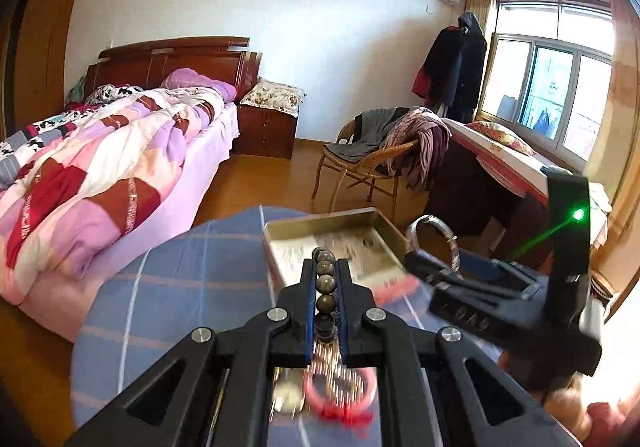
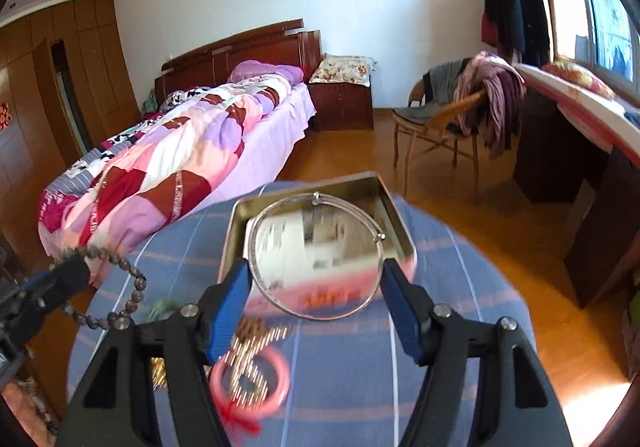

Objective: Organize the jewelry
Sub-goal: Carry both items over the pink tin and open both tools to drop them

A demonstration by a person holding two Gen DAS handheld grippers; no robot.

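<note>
A round surface (image 2: 460, 287) under a blue checked cloth carries an open metal tin (image 2: 384, 203), a pink bangle (image 2: 276, 403) tied with red thread and a blurred gold chain (image 2: 248, 351) lying across it. Behind stand a bed (image 2: 180, 167) with a patchwork quilt, a wicker chair (image 2: 436, 123) draped with clothes and a desk (image 2: 560, 143) beneath the window.

Only the left wrist view shows the dark beaded bracelet (image 1: 325, 283) running in a line between the left gripper (image 1: 325, 267) jaws, which are clamped on it. The right wrist view shows the rest of that bracelet hanging as a loop at the left edge, above the cloth.

The right gripper (image 2: 316, 275) has its jaws wide apart, yet each blue pad touches the rim of a thin silver bangle (image 2: 316, 317), so the ring is braced between them, in front of the tin. In the left view the bangle stands on edge beside the tin.
</note>
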